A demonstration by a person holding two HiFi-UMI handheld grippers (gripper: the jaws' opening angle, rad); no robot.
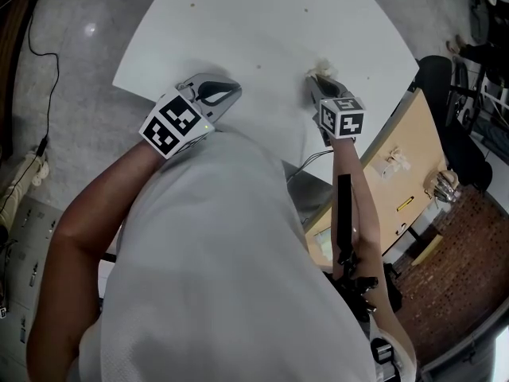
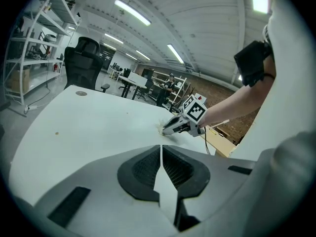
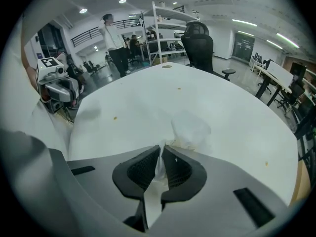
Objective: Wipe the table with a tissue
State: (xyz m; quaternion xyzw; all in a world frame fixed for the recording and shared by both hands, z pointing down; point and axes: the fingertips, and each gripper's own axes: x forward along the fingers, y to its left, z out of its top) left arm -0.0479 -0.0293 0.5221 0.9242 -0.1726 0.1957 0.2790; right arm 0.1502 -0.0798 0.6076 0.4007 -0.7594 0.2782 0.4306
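Between the jaws of the right gripper (image 3: 161, 154) sits the tissue (image 3: 190, 130) — a thin fold of it runs down through the ribbed pads, which are pressed together on it. Its crumpled bulk spills out past the tips and lies on the white counter (image 1: 262, 22). The head view puts this toward the counter's right-hand side, not far from the edge nearest the person.

By my reading the pickup is done and the wiping itself is only about to start. The tissue is gripped and touching the surface, yet the small brown specks (image 3: 115, 117) scattered over the counter are not reached. The next move seems to call for keeping the grip, pressing the wad flat enough to drag rather than skip, and sweeping it toward those specks.

Over the near left part of the counter the left gripper (image 2: 161, 149) hangs low, its jaws closed on nothing. It is well apart from the right one and out of the way of a forward sweep.

Ahead lies a broad bare stretch up to the curved far edge, with a black chair (image 3: 200, 46) standing beyond it. On the right the edge is close and a tan wooden board (image 1: 406, 165) lies just past it — outward strokes there have little margin, and a long one could carry the tissue off the rim.
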